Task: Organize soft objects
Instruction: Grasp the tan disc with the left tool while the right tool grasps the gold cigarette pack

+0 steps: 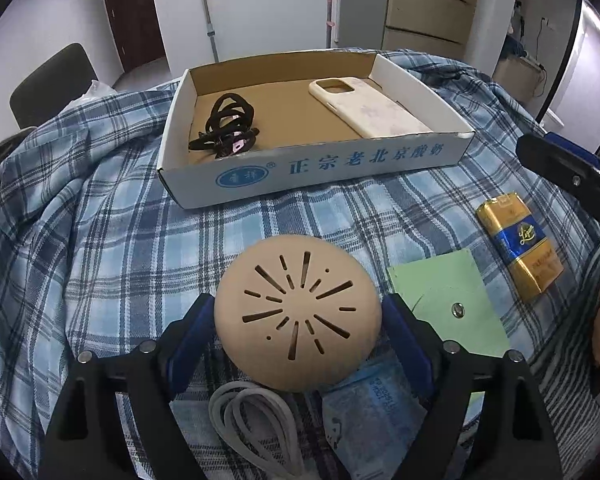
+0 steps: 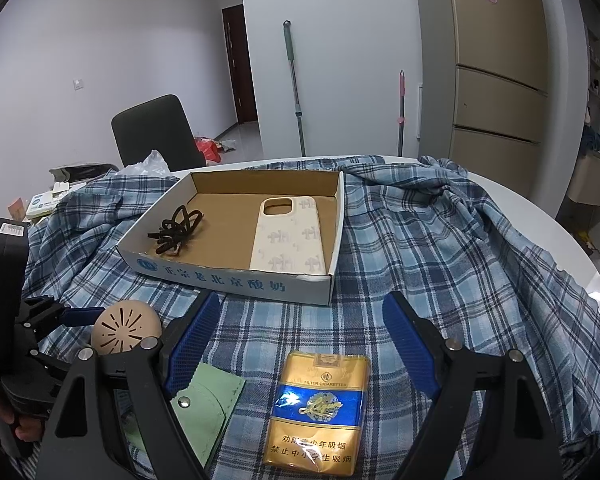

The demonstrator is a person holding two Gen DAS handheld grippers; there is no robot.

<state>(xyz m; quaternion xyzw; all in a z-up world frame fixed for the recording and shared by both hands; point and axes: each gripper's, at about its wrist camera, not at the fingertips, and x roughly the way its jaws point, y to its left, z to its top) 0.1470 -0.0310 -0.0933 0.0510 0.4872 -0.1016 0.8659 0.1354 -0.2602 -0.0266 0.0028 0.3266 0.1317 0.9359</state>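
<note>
Left gripper (image 1: 298,316) closed on tan dome-shaped soft pad (image 1: 298,312) with radial slits, blue fingers (image 1: 188,344) pressing both sides; pad raised a little over plaid cloth (image 1: 100,264) covering worktop (image 2: 540,216). Same pad seen from right wrist view at far left (image 2: 126,326), clamped between left fingers. Right gripper (image 2: 302,344) wide open, gripping nothing, hovering over gold-and-blue cigarette pack (image 2: 318,408) lying flat on cloth between the fingers. Green snap pouch (image 1: 448,308) on cloth just right of pad, partly under right gripper's left finger in right view (image 2: 208,408). White coiled cable (image 1: 256,420) and blue tissue packet (image 1: 372,412) below pad, near camera. Open cardboard box (image 1: 312,172) with blue print beyond pad, on cloth. Inside box: black hair ties (image 1: 228,126) bunched at left, cream phone case (image 1: 368,108) lying flat at right, well apart. Black chair (image 2: 156,132) behind worktop, mop handles (image 2: 294,84) against wall.
</note>
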